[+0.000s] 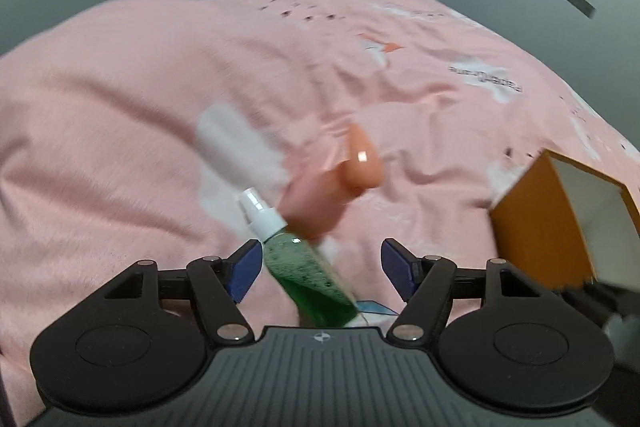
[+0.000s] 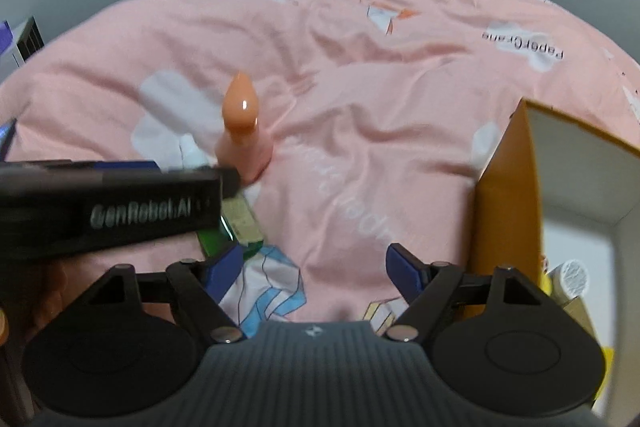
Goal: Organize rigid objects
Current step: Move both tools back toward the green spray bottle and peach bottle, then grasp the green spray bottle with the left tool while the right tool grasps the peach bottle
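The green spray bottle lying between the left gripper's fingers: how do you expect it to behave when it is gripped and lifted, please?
The bottle looks like rigid clear plastic, so it should hold its shape. Its round, smooth body may slip or roll on the soft bedspread. Green liquid fills it, so probably heavyish for its size. The left gripper is open.

One green-liquid spray bottle with white cap point(image 1: 308, 275), one peach pink teardrop-capped plastic bottle point(image 2: 242, 131), one orange cardboard box point(image 2: 504, 211), one pink printed bedspread point(image 2: 360, 99).
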Demonstrator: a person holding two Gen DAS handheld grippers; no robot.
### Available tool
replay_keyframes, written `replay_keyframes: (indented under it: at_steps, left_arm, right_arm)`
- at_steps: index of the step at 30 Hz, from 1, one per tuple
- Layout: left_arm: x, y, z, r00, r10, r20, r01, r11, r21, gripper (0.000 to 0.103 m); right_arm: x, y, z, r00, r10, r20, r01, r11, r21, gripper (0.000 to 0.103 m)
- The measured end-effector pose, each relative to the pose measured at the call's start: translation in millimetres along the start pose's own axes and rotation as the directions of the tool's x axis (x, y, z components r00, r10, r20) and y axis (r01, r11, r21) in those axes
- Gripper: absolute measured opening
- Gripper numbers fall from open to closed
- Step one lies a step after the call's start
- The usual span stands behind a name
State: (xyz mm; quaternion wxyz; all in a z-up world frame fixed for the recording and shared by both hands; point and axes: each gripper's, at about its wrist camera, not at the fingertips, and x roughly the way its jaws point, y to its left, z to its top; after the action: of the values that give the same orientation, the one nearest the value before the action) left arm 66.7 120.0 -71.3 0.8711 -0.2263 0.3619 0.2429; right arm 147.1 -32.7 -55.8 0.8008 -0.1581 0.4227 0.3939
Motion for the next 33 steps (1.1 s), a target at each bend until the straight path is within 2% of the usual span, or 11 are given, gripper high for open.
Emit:
replay_keyframes:
  at_steps: [2,6,14,17,20,22,26,27,33]
  left_arm:
    - [2.6,1.8,-0.7,1.0,0.01,0.012,-0.01,1.0,-0.012,0.08]
    - [16.0,0.2,-4.9,1.0,0.011,-0.017,-0.011,1.0,0.006,0.082]
    - [36.6,-5.9,-10.5,0.998,0.062,-0.023,-0.062,0.998,0.025,0.084]
    - [47.1,-4.8,-9.6,0.998,0.022,-0.059,-0.021,1.0,0.023,0.084]
    - [57.2,-2.7,-8.4,0.996,-0.005,-0.09,0.005,1.0,0.001,0.078]
    - [57.1,-1.2,-9.0,0.997,-0.02,-0.077,0.019,1.0,-0.014,0.076]
    - [50.9,3.2,-9.1,0.998,-0.021,-0.058,0.02,0.999,-0.028,0.054]
    - [51.1,3.6,-7.9,0.998,-0.02,-0.06,0.019,0.999,-0.026,0.051]
    - [72.3,4.6,-2.1,0.992,-0.016,-0.122,0.01,0.999,-0.051,0.05]
  right_arm:
    - [4.2,0.0,-2.9,1.0,0.006,-0.015,-0.006,1.0,0.004,0.078]
    - [9.3,-4.8,-3.0,0.999,0.011,-0.031,-0.01,1.0,0.027,0.078]
    - [22.3,-10.9,-4.4,0.997,0.042,-0.069,-0.038,0.998,0.057,0.08]
    - [27.2,-16.6,-5.6,0.995,0.056,-0.081,-0.049,0.995,0.087,0.08]
    - [32.6,-20.2,-6.1,0.994,0.063,-0.09,-0.054,0.993,0.101,0.08]
    - [36.8,-22.4,-6.4,0.993,0.064,-0.098,-0.053,0.993,0.11,0.08]
    - [42.8,-26.3,-5.6,0.992,0.071,-0.103,-0.058,0.99,0.13,0.079]
    - [44.0,-26.7,-5.3,0.992,0.073,-0.105,-0.058,0.99,0.132,0.078]
    - [49.2,-25.9,-2.6,0.991,0.078,-0.107,-0.064,0.99,0.129,0.078]
